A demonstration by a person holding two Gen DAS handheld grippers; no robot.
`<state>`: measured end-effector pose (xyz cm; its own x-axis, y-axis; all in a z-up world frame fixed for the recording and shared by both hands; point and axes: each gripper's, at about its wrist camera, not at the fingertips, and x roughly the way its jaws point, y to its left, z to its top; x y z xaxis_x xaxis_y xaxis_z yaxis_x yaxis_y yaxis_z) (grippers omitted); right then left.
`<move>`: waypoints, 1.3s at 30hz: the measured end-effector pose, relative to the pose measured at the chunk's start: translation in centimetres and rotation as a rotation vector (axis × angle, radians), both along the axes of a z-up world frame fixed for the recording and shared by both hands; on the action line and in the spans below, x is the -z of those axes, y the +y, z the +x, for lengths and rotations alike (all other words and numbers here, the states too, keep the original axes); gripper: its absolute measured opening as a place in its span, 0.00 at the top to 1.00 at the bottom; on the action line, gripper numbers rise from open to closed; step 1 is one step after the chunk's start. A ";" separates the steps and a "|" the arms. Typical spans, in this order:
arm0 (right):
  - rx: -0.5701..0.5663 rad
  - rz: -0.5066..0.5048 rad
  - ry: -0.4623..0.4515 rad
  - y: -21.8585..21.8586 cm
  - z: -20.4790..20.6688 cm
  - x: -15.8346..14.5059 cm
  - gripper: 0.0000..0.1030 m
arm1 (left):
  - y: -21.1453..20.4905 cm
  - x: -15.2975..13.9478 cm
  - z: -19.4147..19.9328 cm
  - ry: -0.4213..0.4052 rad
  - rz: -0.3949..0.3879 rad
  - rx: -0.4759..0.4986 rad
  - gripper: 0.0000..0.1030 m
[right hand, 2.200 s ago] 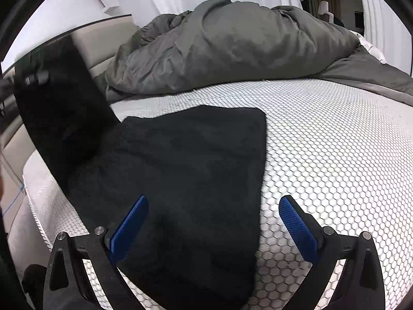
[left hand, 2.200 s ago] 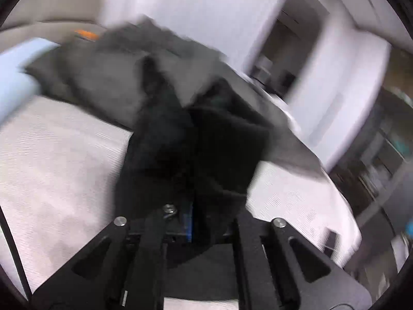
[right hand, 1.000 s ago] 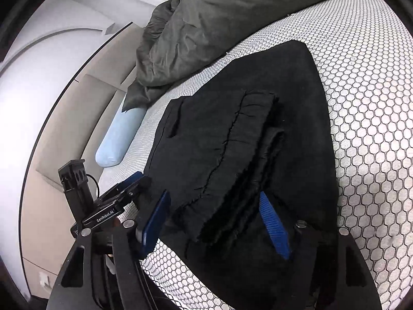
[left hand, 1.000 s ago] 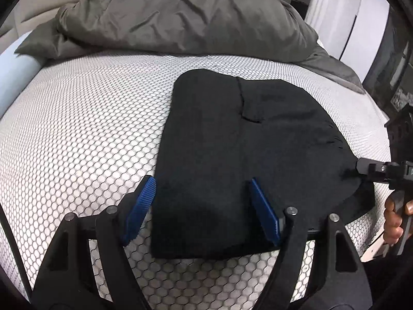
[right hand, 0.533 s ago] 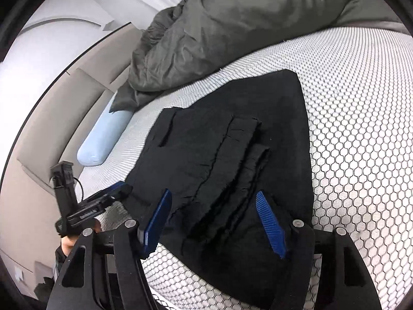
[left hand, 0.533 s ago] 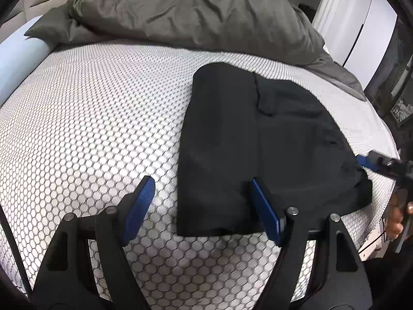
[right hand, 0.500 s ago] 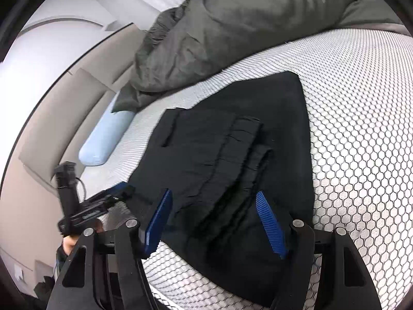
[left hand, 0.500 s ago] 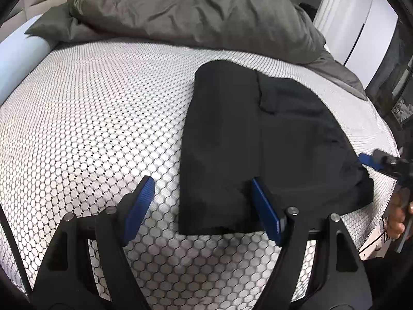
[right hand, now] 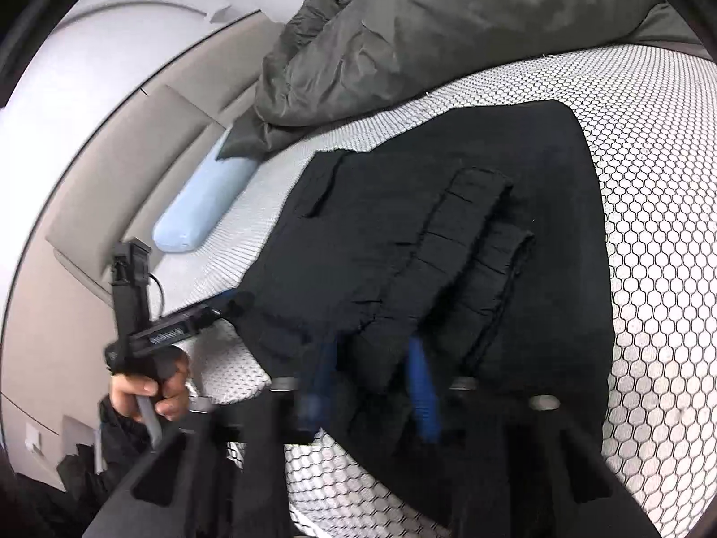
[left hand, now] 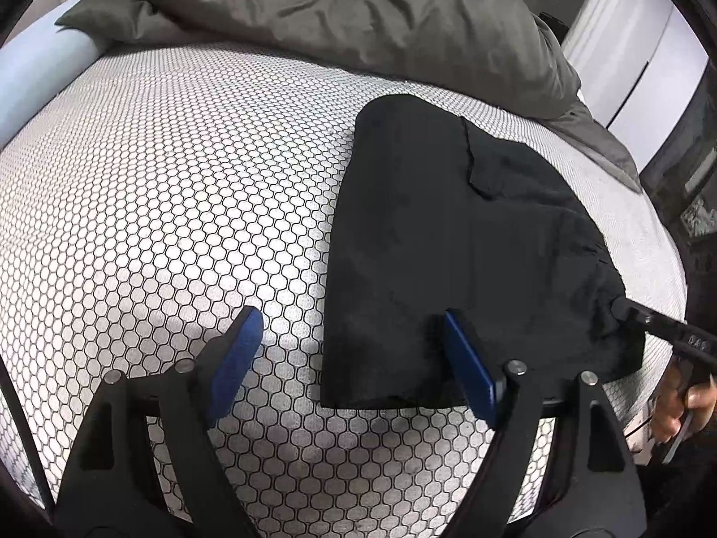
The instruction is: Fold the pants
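Note:
Black pants (left hand: 452,242) lie folded on the bed's white honeycomb-patterned cover (left hand: 179,206). In the right wrist view the pants (right hand: 448,242) show their gathered waistband in stacked layers. My left gripper (left hand: 354,358) is open and empty, its right finger over the pants' near edge. My right gripper (right hand: 372,381) has its blue fingers narrowed around the waistband layers near the bed's edge, and motion blur hides whether they clamp the cloth. The right gripper also shows in the left wrist view (left hand: 627,309) at the pants' right corner.
A crumpled grey duvet (left hand: 358,13) is heaped at the back of the bed. A light blue bolster pillow (right hand: 201,201) lies along the beige headboard (right hand: 112,188). The bed's edge runs close below both grippers.
The right gripper's fingers have closed in from wide open around the waistband. The left gripper has shifted left, so the pants sit further right in its view.

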<state>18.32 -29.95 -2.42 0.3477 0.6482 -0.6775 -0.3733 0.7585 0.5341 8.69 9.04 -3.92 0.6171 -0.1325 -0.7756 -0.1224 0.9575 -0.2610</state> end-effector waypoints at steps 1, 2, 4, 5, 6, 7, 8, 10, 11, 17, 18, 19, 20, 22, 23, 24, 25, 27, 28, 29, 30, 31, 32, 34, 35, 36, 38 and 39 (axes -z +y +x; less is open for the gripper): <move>0.010 -0.012 -0.016 0.1 -0.3 -0.5 0.94 | 0.0 -0.1 0.1 -0.002 -0.008 -0.006 0.23; 0.004 0.003 -0.045 0.1 -0.9 -1.4 0.95 | 0.0 -0.2 0.1 -0.008 -0.012 -0.007 0.23; -0.016 0.028 -0.115 0.0 -2.6 -3.7 0.95 | 0.1 -0.7 -0.4 -0.026 -0.018 -0.005 0.23; -0.032 0.038 -0.141 0.1 -3.5 -4.8 0.95 | 0.3 -1.0 -0.7 -0.037 -0.024 -0.003 0.23; -0.052 0.045 -0.161 0.2 -4.4 -5.7 0.95 | 0.4 -1.3 -1.1 -0.046 -0.029 -0.003 0.23; -0.066 0.036 -0.178 0.4 -5.2 -6.2 0.95 | 0.6 -1.5 -1.3 -0.051 -0.031 -0.005 0.23; -0.066 0.014 -0.185 0.5 -5.7 -6.1 0.95 | 0.8 -1.7 -1.6 -0.049 -0.030 -0.008 0.23; -0.032 -0.041 -0.142 0.3 -5.4 -4.3 0.95 | 0.8 -1.4 -1.7 -0.031 -0.024 -0.004 0.23; 0.002 -0.084 -0.115 0.1 -4.9 -3.1 0.95 | 0.6 -1.1 -1.7 -0.012 -0.013 0.008 0.23; 0.017 -0.092 -0.040 -1.1 -3.7 -1.7 0.70 | -0.2 -0.5 -1.1 0.032 0.028 0.037 0.23; 0.027 -0.072 -0.047 -1.4 -3.7 -2.0 0.60 | -0.1 -0.5 -1.1 0.035 0.026 0.038 0.23; 0.048 -0.037 -0.056 -2.0 -3.7 -2.3 0.44 | 0.0 -0.4 -1.1 0.037 0.025 0.038 0.23; 0.064 -0.005 -0.055 -2.5 -3.4 -2.3 0.42 | 0.1 -0.4 -1.2 0.037 0.023 0.038 0.23; 0.091 0.055 -0.017 -3.2 -2.5 -1.4 0.42 | 0.2 -0.4 -1.1 0.036 0.025 0.038 0.23; 0.104 0.081 0.014 -3.7 -1.8 -0.6 0.42 | 0.2 -0.3 -1.0 0.036 0.028 0.038 0.23; 0.113 0.111 0.050 -3.9 -0.9 0.5 0.42 | 0.2 -0.3 -1.0 0.035 0.030 0.039 0.23; 0.121 0.142 0.100 -3.8 0.2 1.8 0.42 | 0.1 -0.2 -1.0 0.034 0.033 0.039 0.23; 0.110 0.152 0.139 -3.3 1.5 2.9 0.45 | -0.1 0.0 -0.3 0.034 0.033 0.040 0.23; 0.093 0.133 0.121 -2.9 2.2 2.6 0.56 | -0.1 0.0 -0.3 0.033 0.029 0.038 0.23; 0.080 0.117 0.106 -2.5 2.4 2.3 0.72 | -0.1 0.1 -0.2 0.032 0.022 0.037 0.23; 0.069 0.108 0.085 -2.2 2.4 1.9 0.79 | 0.0 0.0 -0.1 0.028 0.019 0.032 0.23; 0.070 0.107 0.050 -1.9 2.2 1.3 0.82 | -0.1 -0.1 -0.2 0.020 0.021 0.027 0.23; 0.067 0.111 0.011 -1.7 1.8 0.5 0.84 | -0.3 -0.1 -0.2 0.014 0.020 0.027 0.23; 0.055 0.116 -0.066 -1.7 0.8 -1.9 0.84 | -0.5 -0.1 -0.3 0.009 0.012 0.043 0.23; 0.047 0.111 -0.100 -1.7 0.5 -2.9 0.84 | -0.5 0.1 -0.3 0.011 0.011 0.047 0.23; 0.046 0.096 -0.116 -1.8 0.4 -3.2 0.84 | -0.6 0.2 -0.3 0.014 0.011 0.052 0.23; 0.089 -0.026 -0.089 -1.7 1.1 -1.7 0.81 | -0.8 0.4 -0.2 0.018 0.014 0.067 0.22; 0.114 -0.086 -0.045 -1.4 1.9 -0.2 0.77 | -0.9 0.4 -0.1 0.017 0.017 0.067 0.22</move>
<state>20.21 -31.33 -2.25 0.4470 0.5428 -0.7110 -0.3042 0.8397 0.4498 8.57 8.10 -4.32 0.5942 -0.1593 -0.7884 -0.0625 0.9681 -0.2427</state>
